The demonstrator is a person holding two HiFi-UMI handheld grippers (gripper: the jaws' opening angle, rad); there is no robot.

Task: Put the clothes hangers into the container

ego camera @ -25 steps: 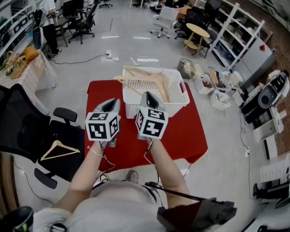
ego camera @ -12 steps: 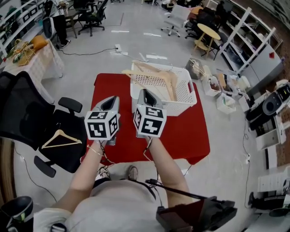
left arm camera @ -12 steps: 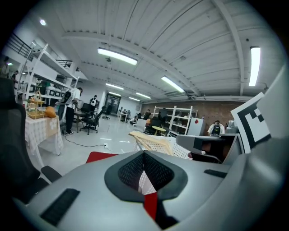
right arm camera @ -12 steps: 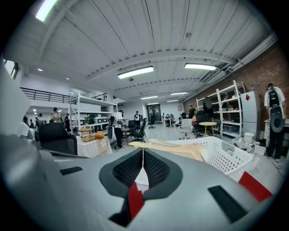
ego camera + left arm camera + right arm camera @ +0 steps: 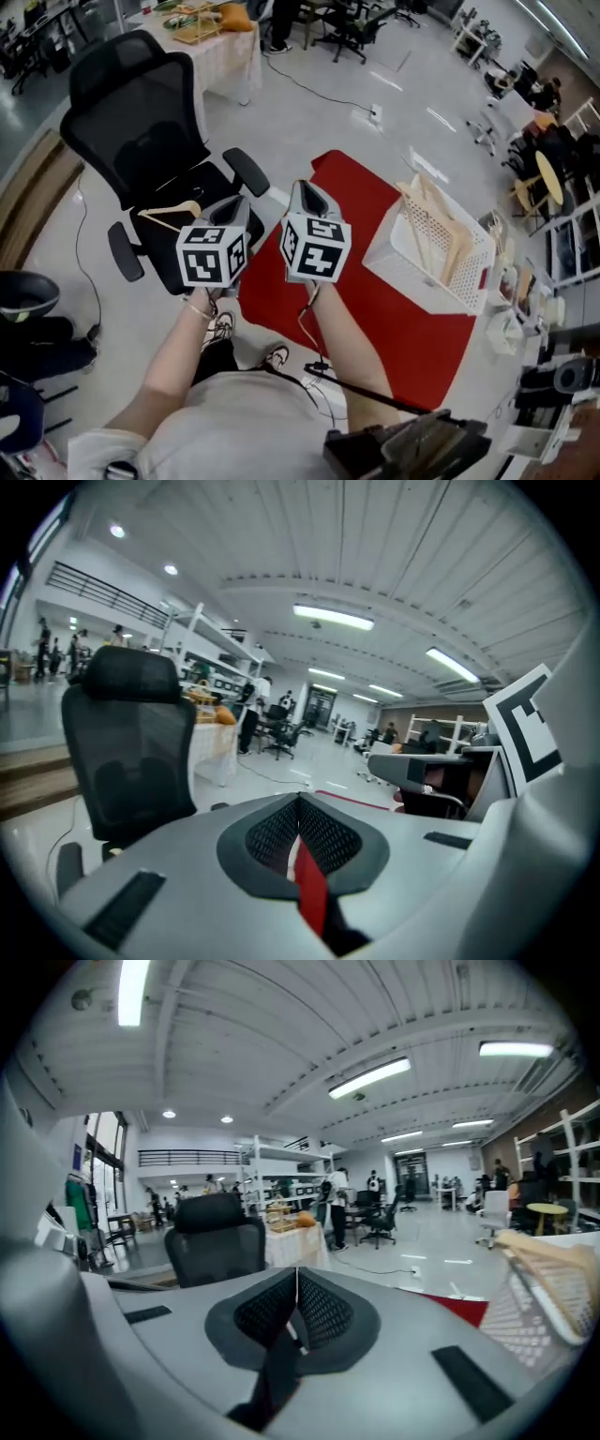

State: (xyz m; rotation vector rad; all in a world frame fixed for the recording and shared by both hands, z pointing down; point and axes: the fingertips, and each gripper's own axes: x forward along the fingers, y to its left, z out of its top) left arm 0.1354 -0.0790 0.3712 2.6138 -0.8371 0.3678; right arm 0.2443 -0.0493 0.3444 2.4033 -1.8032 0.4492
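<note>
One wooden hanger (image 5: 170,215) lies on the seat of a black office chair (image 5: 141,122), just left of my left gripper (image 5: 234,203). Other wooden hangers (image 5: 441,239) stand in the white slotted basket (image 5: 412,272) on the red table (image 5: 375,309), off to my right. Both grippers are held side by side in the air, pointing at the chair and the table's left corner. The left gripper (image 5: 298,803) is shut with nothing in it. My right gripper (image 5: 302,190) is also shut and empty (image 5: 297,1277). In the right gripper view the basket (image 5: 539,1312) and a hanger (image 5: 548,1252) show at the right edge.
Behind the chair stands a cloth-covered table (image 5: 220,42) with baskets on it. A black stool (image 5: 23,295) sits at the lower left on the floor. Shelves, boxes and more chairs (image 5: 553,309) crowd the right side. Cables (image 5: 319,89) run over the grey floor.
Both grippers and the head have swung left, away from the basket. The chair with its hanger now lies ahead of them and the basket has slid to the right. The jaws stayed shut.
</note>
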